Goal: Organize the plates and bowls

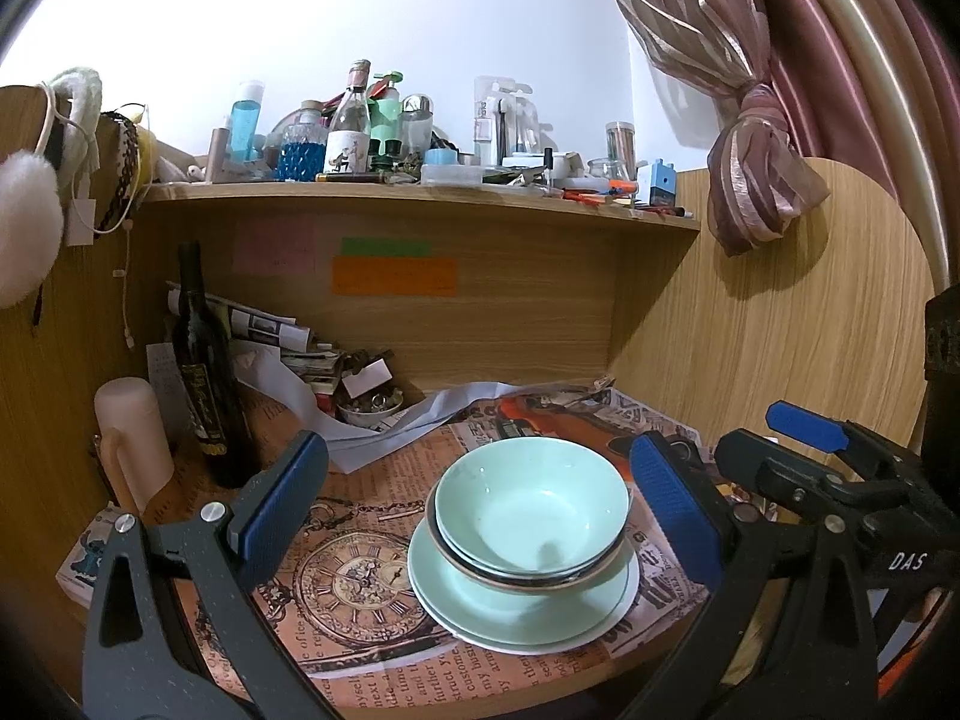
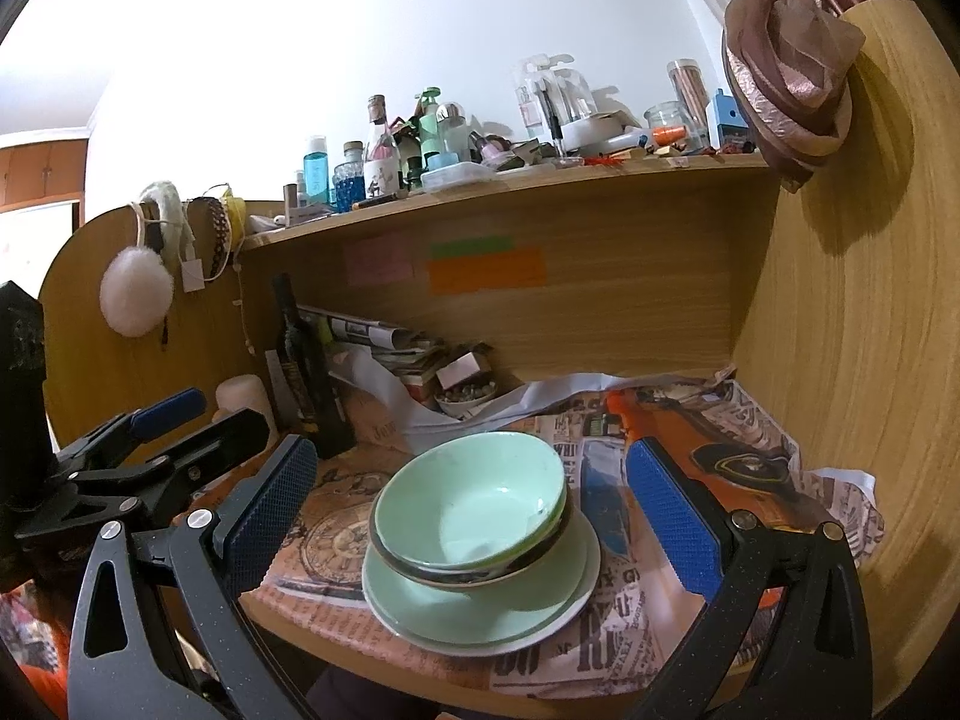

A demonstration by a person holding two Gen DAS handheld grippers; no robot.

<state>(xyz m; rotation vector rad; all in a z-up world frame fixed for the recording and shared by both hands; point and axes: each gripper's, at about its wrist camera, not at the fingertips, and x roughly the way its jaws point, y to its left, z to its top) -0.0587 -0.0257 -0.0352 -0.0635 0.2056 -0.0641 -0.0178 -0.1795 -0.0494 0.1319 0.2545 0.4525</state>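
Note:
A stack of dishes stands on the newspaper-covered desk. A pale green bowl [image 1: 531, 510] [image 2: 474, 498] sits on top, nested in a dark-rimmed bowl [image 1: 516, 579] [image 2: 456, 579]. Under them lie a green plate [image 1: 480, 606] [image 2: 456, 612] and a white plate [image 1: 600, 630] [image 2: 540, 630]. My left gripper [image 1: 480, 516] is open and empty, its blue pads either side of the stack, just short of it. My right gripper [image 2: 474, 516] is open and empty, also framing the stack from nearer the desk's front edge. Each gripper shows in the other's view [image 1: 798, 438] [image 2: 174, 420].
A dark wine bottle [image 1: 204, 372] [image 2: 303, 372], a pale cylinder [image 1: 129, 438], papers and a small dish of bits [image 1: 369, 408] crowd the back left. A cluttered shelf [image 1: 420, 198] hangs above. A wooden side panel [image 1: 780, 330] and a curtain [image 1: 756, 180] stand right.

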